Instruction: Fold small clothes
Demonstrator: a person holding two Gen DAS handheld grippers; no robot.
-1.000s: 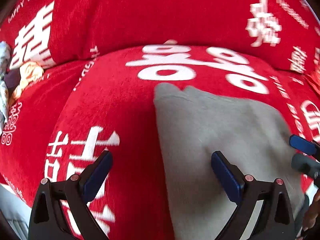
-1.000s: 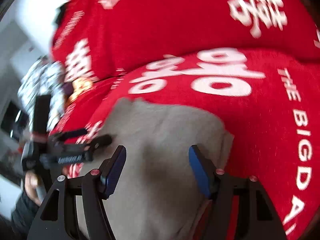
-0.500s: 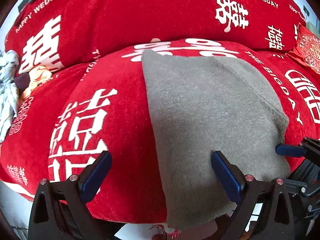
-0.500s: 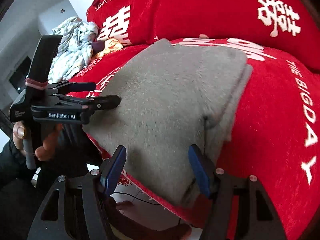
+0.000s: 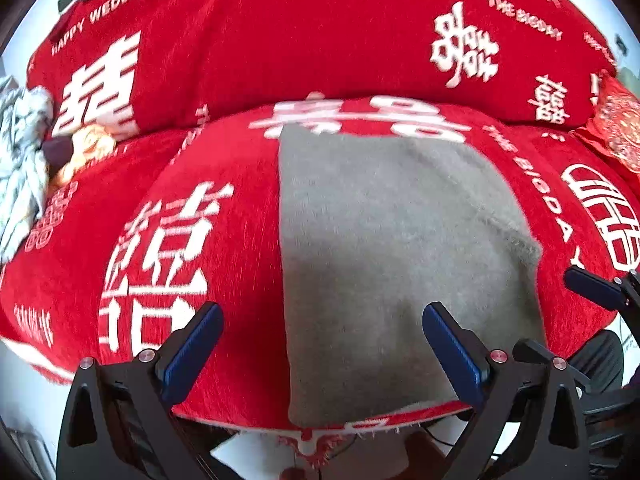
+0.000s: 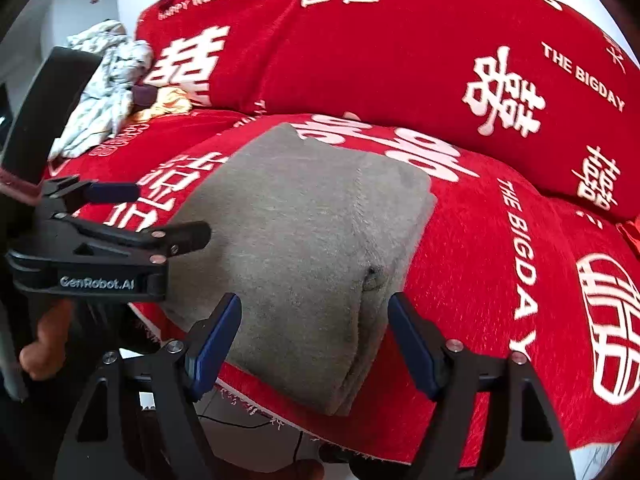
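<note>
A folded grey fuzzy garment (image 5: 392, 248) lies flat on the red sofa seat (image 5: 224, 240), reaching its front edge; it also shows in the right wrist view (image 6: 304, 240). My left gripper (image 5: 320, 344) is open and empty, held above the garment's near left edge. My right gripper (image 6: 314, 336) is open and empty, held over the garment's near right corner. The left gripper also shows at the left of the right wrist view (image 6: 160, 216), open beside the garment. One fingertip (image 5: 592, 286) of the right gripper shows at the right of the left wrist view.
The sofa cover is red with white characters, with a back cushion (image 5: 320, 40) behind. A pile of patterned clothes (image 6: 108, 80) lies at the far left of the seat. A red embroidered item (image 5: 620, 132) sits at the far right.
Both grippers have pulled back and up from the garment, which now lies flat and still. Both stay open.
</note>
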